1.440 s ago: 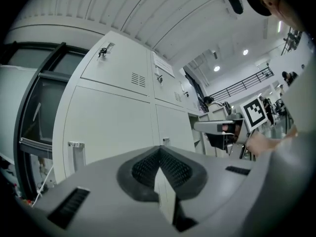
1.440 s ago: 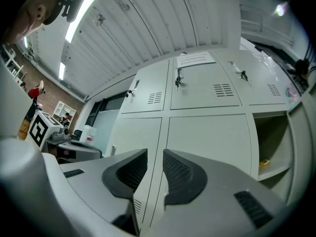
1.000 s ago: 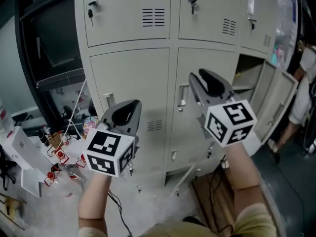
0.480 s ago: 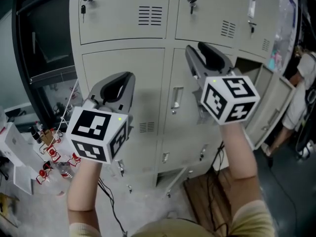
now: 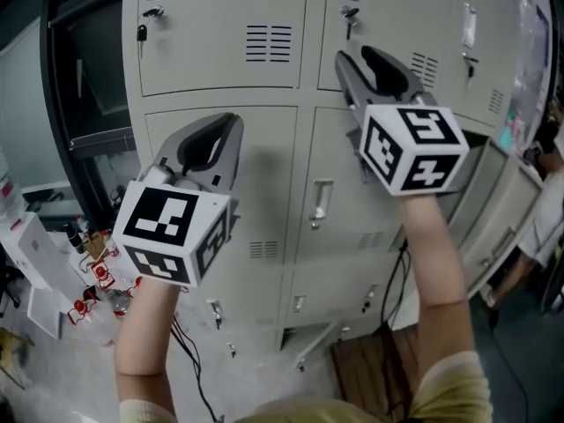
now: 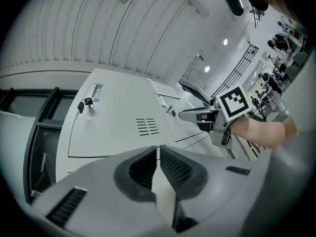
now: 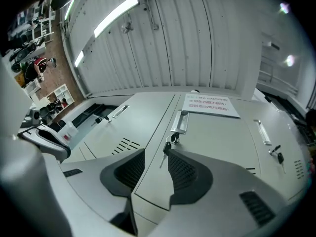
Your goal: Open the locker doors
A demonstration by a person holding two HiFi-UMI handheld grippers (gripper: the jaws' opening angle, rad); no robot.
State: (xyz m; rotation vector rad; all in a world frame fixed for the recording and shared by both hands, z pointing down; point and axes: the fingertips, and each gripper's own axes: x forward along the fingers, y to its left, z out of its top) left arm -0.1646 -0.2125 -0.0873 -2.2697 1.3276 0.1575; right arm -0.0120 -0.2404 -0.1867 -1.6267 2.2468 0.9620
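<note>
A grey locker bank fills the head view. Its upper-row doors are closed, with keys in their locks. My left gripper is held up in front of the middle-row left door, shut, with nothing in it; the left gripper view faces the upper left door and its key. My right gripper is higher, in front of the upper middle door. Its jaws have just been opening and nothing is between them. In the right gripper view they frame that door's key below the handle.
One locker door stands open at the right, with a person beside it. White boxes, bottles and red bits litter the floor at the left. A wooden pallet and cables lie at the lockers' foot. A paper notice is stuck on a door.
Both grippers have risen along the locker front, from the middle row towards the upper row. The head view has tilted up with them.
</note>
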